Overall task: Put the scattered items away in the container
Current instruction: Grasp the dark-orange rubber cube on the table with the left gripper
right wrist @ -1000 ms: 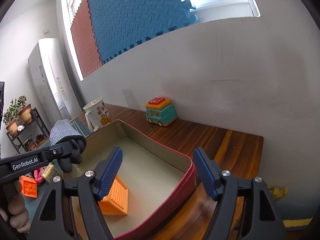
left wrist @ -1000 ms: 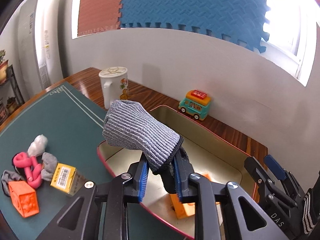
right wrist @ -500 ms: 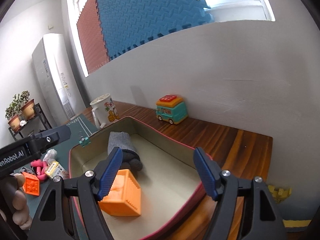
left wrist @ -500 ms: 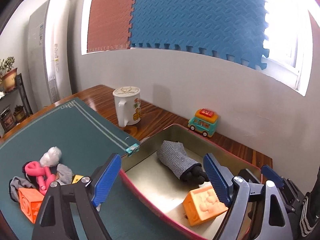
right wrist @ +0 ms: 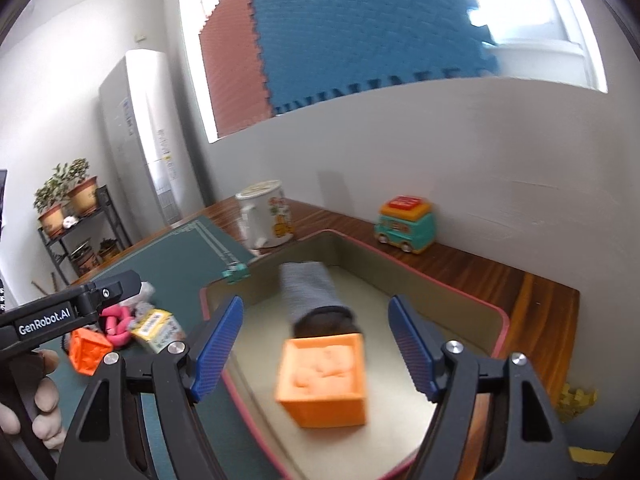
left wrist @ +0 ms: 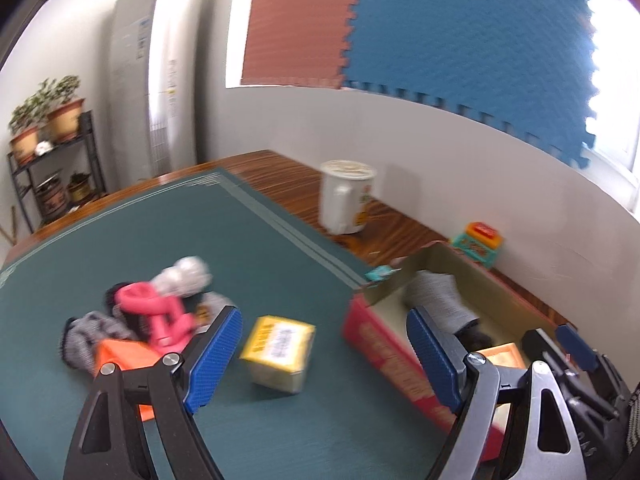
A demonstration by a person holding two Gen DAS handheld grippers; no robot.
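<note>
While 2 things already lie inside the red container, the tidying looks less than half done. In the right wrist view a grey glove lies along the container floor, its dark end touching an orange cube that sits nearer the camera; both are well within the walls. Left of the container, on the green mat, the rest is still scattered: a yellow box just beside the container's near wall, and farther left a loose heap with a pink twisted toy, a second orange cube partly hidden behind a gripper finger, a grey piece of cloth and a whitish crumpled wad. Motion blur in the left wrist view makes it hard to say whether the heap hides more, so at least 5 items seem to remain. The left gripper hangs over the mat with its jaws wide apart and nothing between them, the yellow box lying in the gap ahead, which makes that box the likely next pick. The right gripper hovers above the container, jaws also spread wide and holding nothing. Behind the container, a white mug and a toy bus stand on the wooden table; whether they count as clutter I cannot tell.
</note>
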